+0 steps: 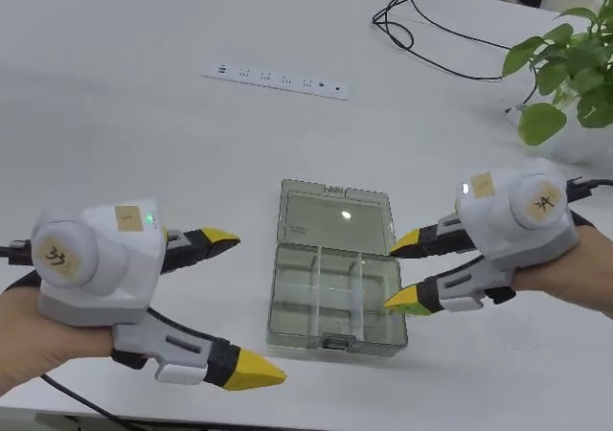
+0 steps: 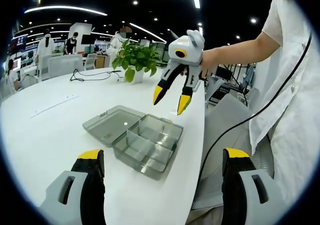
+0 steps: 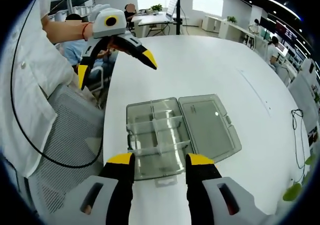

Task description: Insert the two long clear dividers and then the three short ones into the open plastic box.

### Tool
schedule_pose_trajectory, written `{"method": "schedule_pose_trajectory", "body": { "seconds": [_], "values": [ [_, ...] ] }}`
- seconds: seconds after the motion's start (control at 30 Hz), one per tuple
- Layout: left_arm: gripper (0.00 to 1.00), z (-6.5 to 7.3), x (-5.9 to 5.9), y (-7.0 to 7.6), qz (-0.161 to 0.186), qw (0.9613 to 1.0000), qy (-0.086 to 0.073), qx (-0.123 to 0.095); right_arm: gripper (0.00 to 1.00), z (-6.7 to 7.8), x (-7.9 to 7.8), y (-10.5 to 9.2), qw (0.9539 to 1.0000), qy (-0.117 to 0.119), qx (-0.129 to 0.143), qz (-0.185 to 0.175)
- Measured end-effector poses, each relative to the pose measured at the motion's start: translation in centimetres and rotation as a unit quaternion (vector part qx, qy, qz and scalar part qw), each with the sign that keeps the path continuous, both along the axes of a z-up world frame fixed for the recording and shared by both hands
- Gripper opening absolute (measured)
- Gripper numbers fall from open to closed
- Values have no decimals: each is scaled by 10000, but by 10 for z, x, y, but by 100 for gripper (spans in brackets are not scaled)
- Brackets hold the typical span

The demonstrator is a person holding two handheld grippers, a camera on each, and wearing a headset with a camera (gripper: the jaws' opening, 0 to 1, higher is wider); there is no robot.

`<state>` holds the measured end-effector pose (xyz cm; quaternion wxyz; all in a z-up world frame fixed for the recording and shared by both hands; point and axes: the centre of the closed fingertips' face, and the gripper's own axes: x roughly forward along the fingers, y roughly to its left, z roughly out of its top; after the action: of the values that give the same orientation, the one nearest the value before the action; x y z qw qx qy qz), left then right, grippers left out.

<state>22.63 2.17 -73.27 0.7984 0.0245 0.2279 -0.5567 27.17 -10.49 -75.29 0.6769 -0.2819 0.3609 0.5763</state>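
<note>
The open plastic box [image 1: 335, 335] lies on the white surface [image 1: 144, 144] with its lid laid flat behind it and clear dividers [image 1: 318, 274] standing inside. The right gripper [image 1: 400, 272] hovers above its right edge, jaws parted and empty. The left gripper [image 1: 247, 306] is left of the box, apart from it, jaws spread wide and holding nothing.
</note>
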Motion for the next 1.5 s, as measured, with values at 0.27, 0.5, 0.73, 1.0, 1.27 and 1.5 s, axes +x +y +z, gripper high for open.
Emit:
{"method": "schedule_pose_trajectory", "body": {
  "seconds": [0.27,0.5,0.73,1.0,1.27,1.5],
  "values": [
    [100,-1,2,1,20,10000,6,20,48,-3,-2,-46,9995,10,-236,-214],
    [100,-2,1,0,9,10000,25,43,50,-14,-9,-93,9972,52,-676,-303],
    [100,-3,2,0,11,10000,44,42,52,-34,-11,-142,9929,168,-1127,-340],
    [100,-4,3,1,35,10000,71,49,54,-55,-16,-170,9862,242,-1640,-25],
    [100,-5,4,1,55,9999,110,53,49,-77,-16,-180,9796,177,-1981,301],
    [100,-5,4,1,69,9999,135,55,44,-89,-11,-187,9760,151,-2138,393]
  ]
}}
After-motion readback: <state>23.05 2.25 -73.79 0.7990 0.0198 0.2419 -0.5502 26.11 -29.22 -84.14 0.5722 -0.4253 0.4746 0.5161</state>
